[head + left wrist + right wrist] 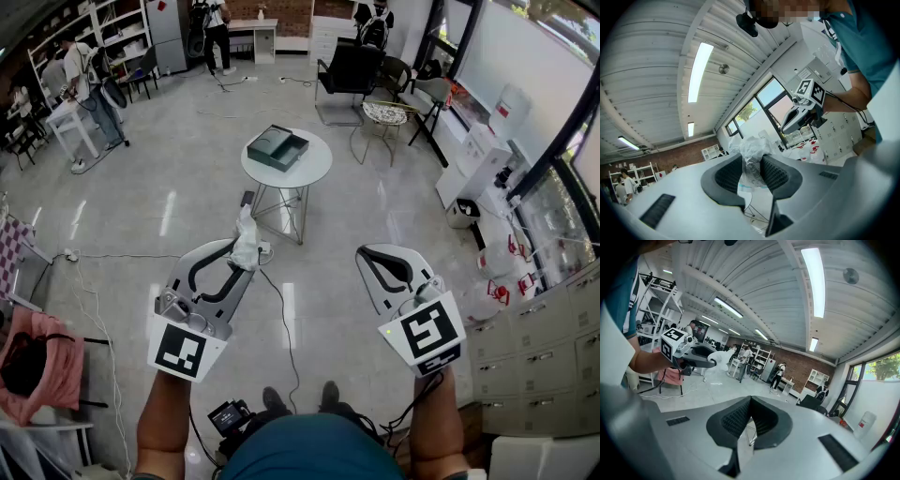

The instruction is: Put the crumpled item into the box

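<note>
In the head view my left gripper (246, 255) is shut on a crumpled white paper wad (246, 232), which sticks up past the jaw tips. The left gripper view shows the same wad (751, 157) pinched between the two ribbed pads (729, 176). A dark green open box (277, 148) lies on a small round white table (309, 169) straight ahead, well beyond both grippers. My right gripper (367, 253) is held beside the left one, and in its own view the jaws (750, 420) meet with nothing between them. That view also shows the left gripper (693, 356) with the wad (720, 357).
A cable (277, 300) runs across the glossy floor below the grippers. A black chair (349, 70) and a round stool (384, 114) stand behind the table. White cabinets (553, 328) line the right side and a pink-draped seat (37, 361) the left. People stand far off (89, 80).
</note>
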`<state>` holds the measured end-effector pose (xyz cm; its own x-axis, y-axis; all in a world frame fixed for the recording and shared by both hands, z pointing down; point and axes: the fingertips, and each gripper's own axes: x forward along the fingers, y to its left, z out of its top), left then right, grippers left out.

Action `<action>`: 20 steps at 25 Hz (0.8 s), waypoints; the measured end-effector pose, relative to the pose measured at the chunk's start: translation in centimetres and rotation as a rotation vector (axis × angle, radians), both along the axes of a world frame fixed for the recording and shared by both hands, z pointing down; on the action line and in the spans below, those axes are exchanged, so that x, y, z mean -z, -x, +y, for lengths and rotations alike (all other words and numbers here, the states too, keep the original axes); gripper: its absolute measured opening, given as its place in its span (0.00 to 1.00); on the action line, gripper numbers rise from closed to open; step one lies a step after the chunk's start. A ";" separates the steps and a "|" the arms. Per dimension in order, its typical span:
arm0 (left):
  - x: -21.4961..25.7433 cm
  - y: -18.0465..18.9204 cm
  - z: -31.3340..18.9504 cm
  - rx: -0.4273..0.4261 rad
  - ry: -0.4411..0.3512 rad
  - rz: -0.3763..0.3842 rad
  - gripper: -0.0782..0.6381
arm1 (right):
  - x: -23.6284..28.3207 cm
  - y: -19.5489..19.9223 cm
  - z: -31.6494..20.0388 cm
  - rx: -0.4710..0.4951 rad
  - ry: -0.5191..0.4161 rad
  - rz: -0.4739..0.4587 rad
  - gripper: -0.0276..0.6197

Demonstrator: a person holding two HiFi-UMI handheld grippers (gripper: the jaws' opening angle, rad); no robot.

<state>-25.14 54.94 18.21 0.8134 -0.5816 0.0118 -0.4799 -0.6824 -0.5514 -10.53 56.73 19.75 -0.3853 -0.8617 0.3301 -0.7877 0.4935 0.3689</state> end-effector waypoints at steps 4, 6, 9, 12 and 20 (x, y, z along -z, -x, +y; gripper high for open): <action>-0.3 0.5 -0.4 -0.004 0.002 0.004 0.29 | -0.3 0.6 -0.5 0.004 -0.005 0.005 0.10; -0.4 1.0 -0.8 -0.005 0.003 0.001 0.29 | -0.3 1.1 -0.9 0.002 -0.002 0.006 0.10; -0.2 1.8 -1.5 -0.010 0.004 0.001 0.29 | -0.1 1.9 -1.5 -0.006 0.007 0.005 0.10; -0.4 2.3 -2.1 -0.015 0.009 0.008 0.29 | -0.3 2.4 -2.0 -0.015 0.012 0.007 0.10; -0.7 5.2 -4.0 -0.037 0.009 0.021 0.29 | 0.0 5.2 -3.7 -0.048 -0.026 -0.023 0.10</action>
<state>-30.30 50.96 18.91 0.8344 -0.5511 -0.0005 -0.4657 -0.7046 -0.5353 -15.72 53.01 19.79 -0.3510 -0.8875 0.2984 -0.8185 0.4456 0.3625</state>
